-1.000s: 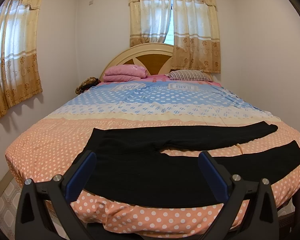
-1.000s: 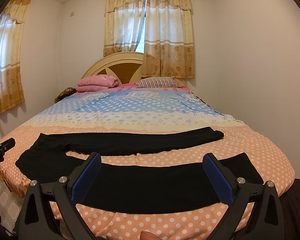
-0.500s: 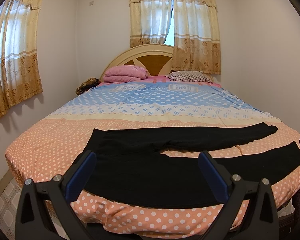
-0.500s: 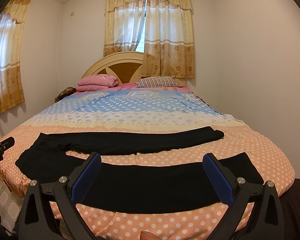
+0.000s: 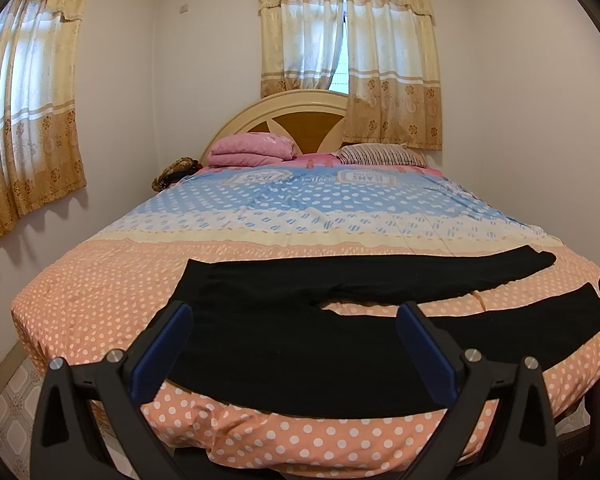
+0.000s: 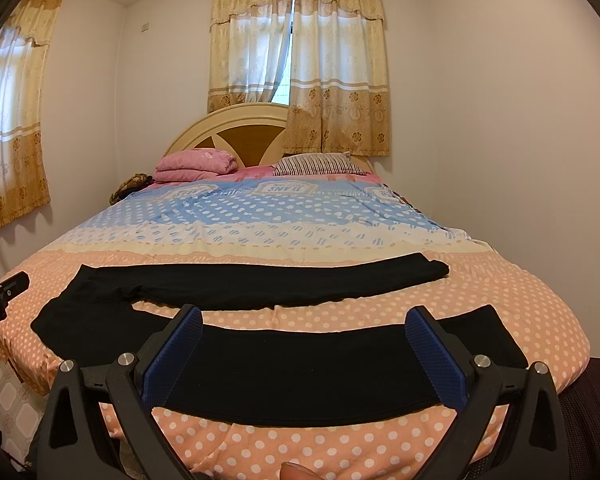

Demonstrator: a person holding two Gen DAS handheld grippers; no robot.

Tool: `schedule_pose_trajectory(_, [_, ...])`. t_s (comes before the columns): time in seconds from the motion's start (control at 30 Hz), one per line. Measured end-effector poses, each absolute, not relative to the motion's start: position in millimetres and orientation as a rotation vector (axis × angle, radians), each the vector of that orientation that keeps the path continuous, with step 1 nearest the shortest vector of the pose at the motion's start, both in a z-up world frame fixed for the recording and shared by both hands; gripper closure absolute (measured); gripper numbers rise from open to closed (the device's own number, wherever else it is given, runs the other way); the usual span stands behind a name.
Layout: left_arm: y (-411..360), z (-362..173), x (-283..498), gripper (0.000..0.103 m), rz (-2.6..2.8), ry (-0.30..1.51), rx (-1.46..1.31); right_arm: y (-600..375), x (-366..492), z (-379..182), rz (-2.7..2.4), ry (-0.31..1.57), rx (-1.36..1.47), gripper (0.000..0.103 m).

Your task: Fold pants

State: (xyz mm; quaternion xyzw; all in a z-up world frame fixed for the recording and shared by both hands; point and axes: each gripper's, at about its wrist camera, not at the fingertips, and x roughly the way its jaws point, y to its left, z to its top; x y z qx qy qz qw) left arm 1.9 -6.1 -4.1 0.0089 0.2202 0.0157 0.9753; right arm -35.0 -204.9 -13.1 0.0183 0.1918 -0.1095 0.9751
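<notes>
Black pants (image 5: 284, 336) lie flat across the foot of the bed, waist at the left, both legs spread apart and running to the right. In the right wrist view the pants (image 6: 300, 360) show with the near leg in front and the far leg behind. My left gripper (image 5: 294, 344) is open and empty, held in front of the waist end at the bed's near edge. My right gripper (image 6: 302, 348) is open and empty, held in front of the near leg. The left gripper's tip (image 6: 4, 286) shows at the left edge of the right wrist view.
The bed (image 5: 300, 216) has a dotted peach and blue cover. A pink folded blanket (image 5: 252, 148) and a striped pillow (image 5: 380, 154) lie by the headboard. Walls stand close on both sides. Tiled floor (image 5: 8, 412) shows at the lower left.
</notes>
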Motion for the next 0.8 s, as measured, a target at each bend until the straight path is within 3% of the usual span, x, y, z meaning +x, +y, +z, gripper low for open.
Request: schedule_pose_trajectory(0.8, [-7.5,-3.8,1.6,0.000,0.028,0.443,0.027,-205.0,-31.6,-16.0,-0.220,0.404,0.037,0.001])
